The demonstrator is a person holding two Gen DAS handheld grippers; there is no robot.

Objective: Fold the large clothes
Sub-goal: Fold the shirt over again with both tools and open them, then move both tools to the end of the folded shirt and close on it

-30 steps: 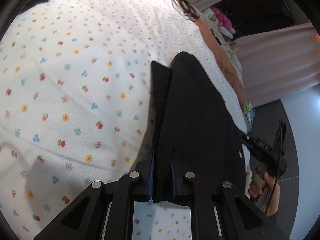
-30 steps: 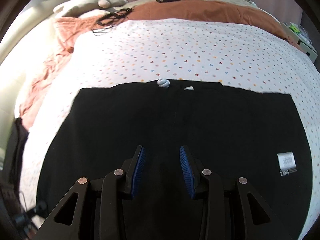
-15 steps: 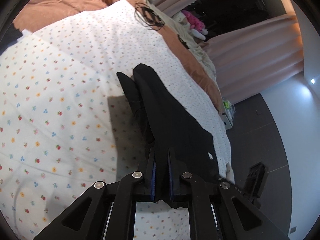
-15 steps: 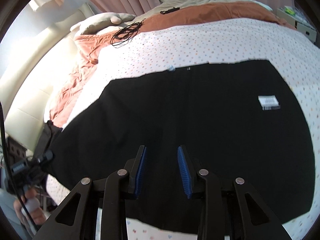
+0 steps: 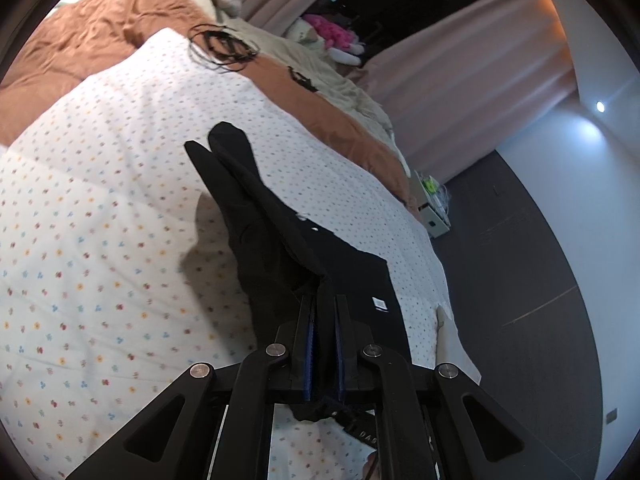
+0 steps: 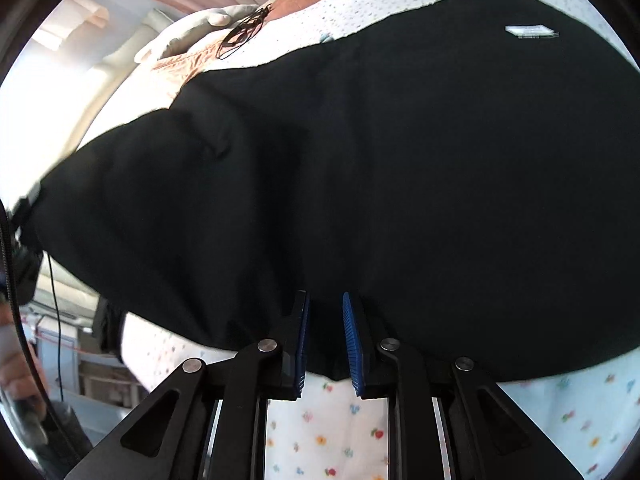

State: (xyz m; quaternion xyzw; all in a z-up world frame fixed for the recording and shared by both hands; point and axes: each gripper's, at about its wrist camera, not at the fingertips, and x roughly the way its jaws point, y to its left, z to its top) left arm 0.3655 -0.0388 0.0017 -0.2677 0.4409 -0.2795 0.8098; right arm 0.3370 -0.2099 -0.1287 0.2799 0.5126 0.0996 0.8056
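A large black garment (image 5: 256,208) lies on the flowered sheet (image 5: 100,200). My left gripper (image 5: 324,300) is shut on one edge of it and holds that edge up off the bed, so the cloth hangs in a long fold. In the right wrist view the garment (image 6: 360,160) fills most of the frame, with a white label (image 6: 528,31) at the far right. My right gripper (image 6: 325,300) sits at the near hem. Its jaws are closing with the hem between the blue pads, and a gap still shows.
A brown quilt (image 5: 100,32) and a coil of black cable (image 5: 222,46) lie at the head of the bed. Curtains, a small bedside box (image 5: 434,216) and dark floor (image 5: 520,280) are beyond the bed's edge. A person's hand (image 6: 16,376) shows at the far left.
My left gripper has risen with the garment edge, which now stands higher off the sheet. My right gripper has slid back to the near hem and its jaws have narrowed.
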